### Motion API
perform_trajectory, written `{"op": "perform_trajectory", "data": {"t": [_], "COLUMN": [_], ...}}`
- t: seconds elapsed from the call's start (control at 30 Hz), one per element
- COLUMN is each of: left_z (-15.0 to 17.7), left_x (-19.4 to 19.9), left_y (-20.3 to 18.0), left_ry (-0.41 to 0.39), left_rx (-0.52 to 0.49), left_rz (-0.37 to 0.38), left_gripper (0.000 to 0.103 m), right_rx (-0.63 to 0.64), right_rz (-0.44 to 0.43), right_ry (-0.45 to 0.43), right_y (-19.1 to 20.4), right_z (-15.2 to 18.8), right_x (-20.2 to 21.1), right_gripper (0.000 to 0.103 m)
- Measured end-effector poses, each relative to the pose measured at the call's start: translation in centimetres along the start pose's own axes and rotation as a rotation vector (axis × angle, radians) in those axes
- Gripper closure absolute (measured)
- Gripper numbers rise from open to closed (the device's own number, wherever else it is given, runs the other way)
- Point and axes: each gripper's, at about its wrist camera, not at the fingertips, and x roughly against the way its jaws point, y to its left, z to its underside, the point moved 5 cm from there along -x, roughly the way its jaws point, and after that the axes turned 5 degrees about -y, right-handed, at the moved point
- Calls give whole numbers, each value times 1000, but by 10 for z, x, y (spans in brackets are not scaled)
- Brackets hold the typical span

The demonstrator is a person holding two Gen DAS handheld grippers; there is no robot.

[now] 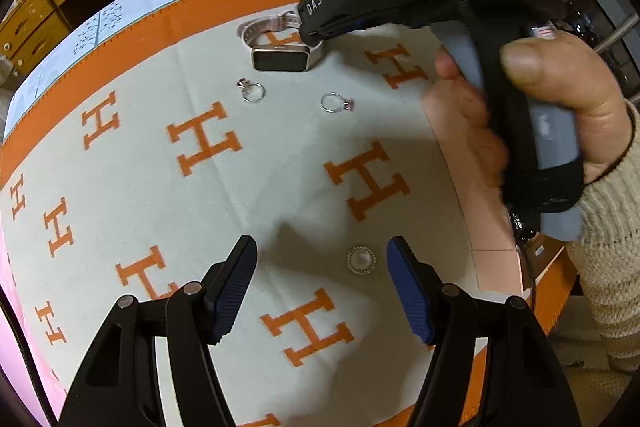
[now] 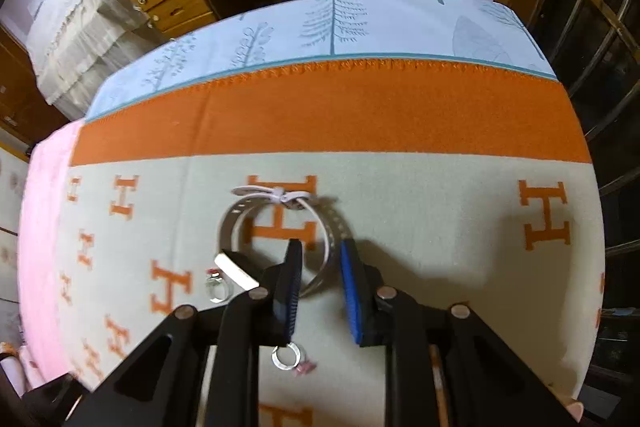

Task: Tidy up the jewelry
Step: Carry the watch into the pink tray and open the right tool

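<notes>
Jewelry lies scattered on the cream blanket with orange H letters that covers the worktop, and no box, tray or stand shows in either view, so I judge the sorting barely begun. A rose-gold rectangular smartwatch with a pale pink strap sits toward the far edge, near the blanket's orange band. Just nearer are a thin silver ring with a dark stone and a thin silver ring with a pink stone, apart from each other. A round silver brooch with a pearly centre lies close to the near edge, between the fingers of the left claw, which is wide and holds nothing. The right claw is lowered over the watch strap, its fingers narrowly apart on either side of the band, not yet closed on it. All four pieces remain to be placed.
</notes>
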Motion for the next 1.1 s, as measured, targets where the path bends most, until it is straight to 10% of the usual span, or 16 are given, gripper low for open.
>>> {"op": "perform_trajectory", "data": {"t": [0.57,0.87,1.1], "left_z": [25,43,55], "left_x": [23,27,15], "left_y": [-12,-16,-16], "left_ry": [-70,-178,-210], "left_rx": [2,-32,141], "left_rz": [4,-41,-88], "left_gripper": [37,37,37], "right_rx": [-195,-257,-289], "right_rz": [-217,-114,-21], "right_ry": [-300,-274,-219], "right_y": [-59,-106,-125], "right_z": [50,138,176], "right_x": [153,175,155], "right_gripper": [100,100,94]}}
